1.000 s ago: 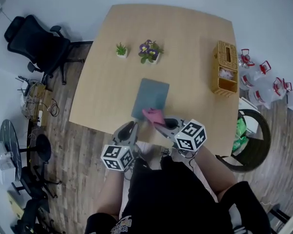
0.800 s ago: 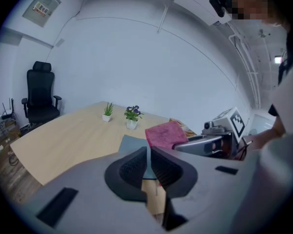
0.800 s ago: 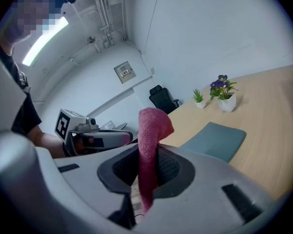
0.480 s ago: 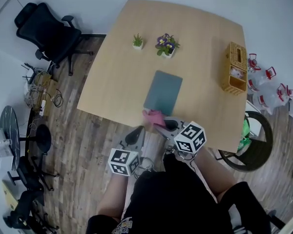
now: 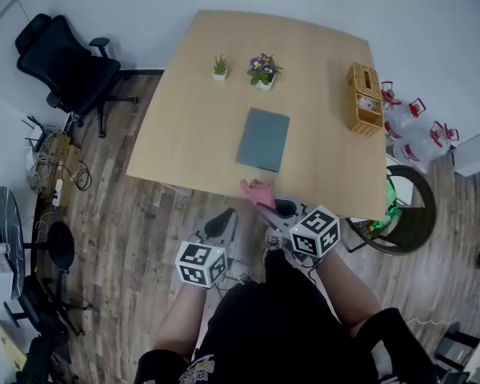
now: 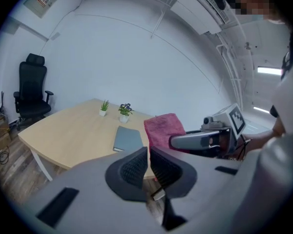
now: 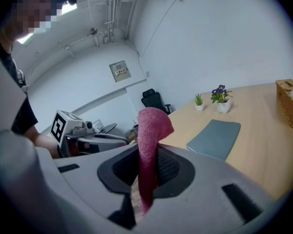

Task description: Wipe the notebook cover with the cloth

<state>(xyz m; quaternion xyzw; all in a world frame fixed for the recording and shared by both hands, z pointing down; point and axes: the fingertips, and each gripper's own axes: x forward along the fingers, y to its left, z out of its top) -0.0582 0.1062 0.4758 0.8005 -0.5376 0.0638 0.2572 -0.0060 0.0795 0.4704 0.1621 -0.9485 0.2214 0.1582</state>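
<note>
Notebook (image 5: 263, 140): grey cover, closed, lying flat near the middle of the table (image 5: 184, 126), nothing touching it. Cloth (image 5: 258, 191): pink, pinched in the closed jaws of the right gripper (image 5: 266, 205), one end standing above the pads and flopping over, the other hanging below; in the head view it sits about at the table's near edge, short of the notebook. Left gripper (image 5: 222, 222): jaws shut together on nothing, held off the near edge over the floor, left of the right gripper. Likely hazards: the pinch takes only a narrow band of cloth, so dragging across the cover could pull it out of the pads. The loose end may fold away and let the bare jaw tips scrape the cover. With no hold on it, the notebook may slide across the smooth wood under each stroke instead of being wiped. A hard stroke away from the person could send it toward the two potted plants (image 5: 262, 69) at the far side. The wicker box (image 5: 365, 98) on the right stands well apart and looks unlikely to be disturbed.
</note>
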